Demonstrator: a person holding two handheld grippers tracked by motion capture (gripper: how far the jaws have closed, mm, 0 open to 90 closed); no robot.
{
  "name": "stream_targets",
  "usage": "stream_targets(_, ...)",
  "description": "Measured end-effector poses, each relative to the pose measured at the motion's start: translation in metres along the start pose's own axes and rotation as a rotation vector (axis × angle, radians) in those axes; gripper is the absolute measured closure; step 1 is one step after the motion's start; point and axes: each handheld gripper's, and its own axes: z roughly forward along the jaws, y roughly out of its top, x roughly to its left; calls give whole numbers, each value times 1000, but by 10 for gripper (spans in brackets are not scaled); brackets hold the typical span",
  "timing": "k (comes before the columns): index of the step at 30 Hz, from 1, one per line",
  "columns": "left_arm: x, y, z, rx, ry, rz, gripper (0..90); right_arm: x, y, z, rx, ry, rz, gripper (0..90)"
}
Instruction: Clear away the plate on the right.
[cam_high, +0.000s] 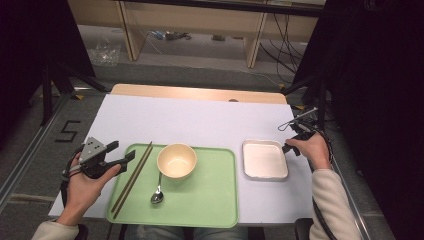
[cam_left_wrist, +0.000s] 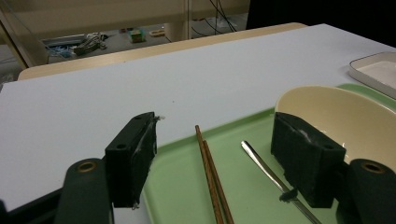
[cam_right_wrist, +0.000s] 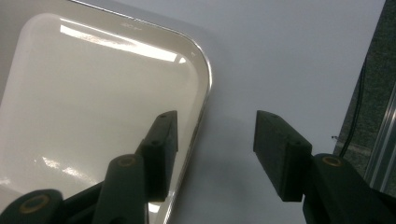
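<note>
A: What's at the far left?

B: The left gripper (cam_high: 120, 151), held in the person's left hand (cam_high: 87, 186) just off the left edge of the green tray (cam_high: 210, 200). Its jaws stand wide apart, released, with nothing between them. In the left gripper view they frame the chopsticks (cam_left_wrist: 212, 179) and the spoon handle without touching either.

A: And on the tray?

B: A pair of brown chopsticks (cam_high: 132, 177) lies lengthwise along the tray's left side, close together. Next to the right, a metal spoon (cam_high: 158, 192) lies with its bowl toward the person and its handle pointing up to a cream bowl (cam_high: 176, 161), which sits upright at the tray's far edge.

A: What's past the tray?

B: A white rectangular dish (cam_high: 264, 160) sits on the white table cover (cam_high: 200, 117), just beside the tray's right edge but apart from it.

A: And the right side?

B: The right gripper (cam_right_wrist: 215, 140), in the right hand (cam_high: 314, 149), is at the dish's right rim. Its jaws are spread, holding nothing; one hangs over the dish's edge (cam_right_wrist: 205, 100), the other over bare table.
</note>
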Motion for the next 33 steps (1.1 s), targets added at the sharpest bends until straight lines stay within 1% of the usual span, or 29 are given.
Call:
stream_targets(1,0,0,-1,-1,2,0,311,1,0,0,5,3,5,511)
stream_targets(2,1,0,-1,-6,3,-1,311,0,1,2,5,8,-14,514)
stream_targets(3,1,1,-2,-8,4,0,311,1,1,3,0,5,-11,519)
stream_targets(4,1,1,-2,-9,3,1,311,0,1,5,-3,4,-30,523)
stream_targets(6,0,0,-2,-7,1,-1,310,1,1,7,-8,10,-40,527)
stream_targets(7,0,0,-2,-6,-1,1,311,0,2,8,4,9,-42,532)
stream_targets(10,0,1,-1,-6,1,2,311,-1,1,11,-13,18,-29,556)
stream_targets(11,0,1,-1,-6,1,2,311,-1,1,11,13,15,-16,565)
stream_targets(12,0,1,-1,-5,2,3,311,-1,1,14,-10,21,-21,576)
stream_targets(13,-1,1,-1,-3,0,-2,311,2,1,14,16,23,27,587)
stream_targets(15,0,1,-1,-3,1,0,311,4,2,16,63,32,38,609)
stream_targets(16,-1,1,-1,-3,0,-1,311,3,3,18,62,41,12,628)
stream_targets(17,0,1,-1,-4,1,3,311,7,2,19,57,33,55,650)
stream_targets(18,0,1,-1,-4,2,3,311,6,3,19,87,39,27,668)
stream_targets(19,0,1,-1,-4,1,3,311,8,3,21,54,28,42,693)
stream_targets(20,0,1,-1,-5,0,2,311,7,4,21,68,40,17,717)
stream_targets(21,0,1,-1,-6,0,2,311,9,5,23,69,32,20,735)
stream_targets(22,0,1,-1,-6,0,1,311,9,5,24,86,33,6,748)
stream_targets(23,0,1,-1,-6,0,1,311,14,5,23,108,33,60,764)
stream_targets(24,0,1,-1,-7,0,1,311,11,6,26,90,17,11,778)
stream_targets(25,0,1,-1,-7,0,1,311,12,5,28,80,25,38,784)
stream_targets(26,0,1,-1,-6,0,1,310,13,6,26,111,18,61,797)
stream_targets(27,0,1,-1,-5,1,2,311,12,6,27,77,13,59,801)
stream_targets(28,0,1,-1,-6,0,1,311,12,6,27,95,17,87,806)
stream_targets(29,0,1,-1,-6,0,1,311,12,6,26,109,17,101,810)
stream_targets(30,0,1,-1,-7,0,2,311,10,5,28,85,10,81,815)
stream_targets(31,0,1,-1,-6,1,2,311,13,5,26,112,13,149,821)
stream_targets(32,0,1,-2,-7,1,2,311,12,6,24,119,26,162,829)
stream_targets(33,0,1,-2,-7,2,3,311,13,7,24,133,40,195,835)
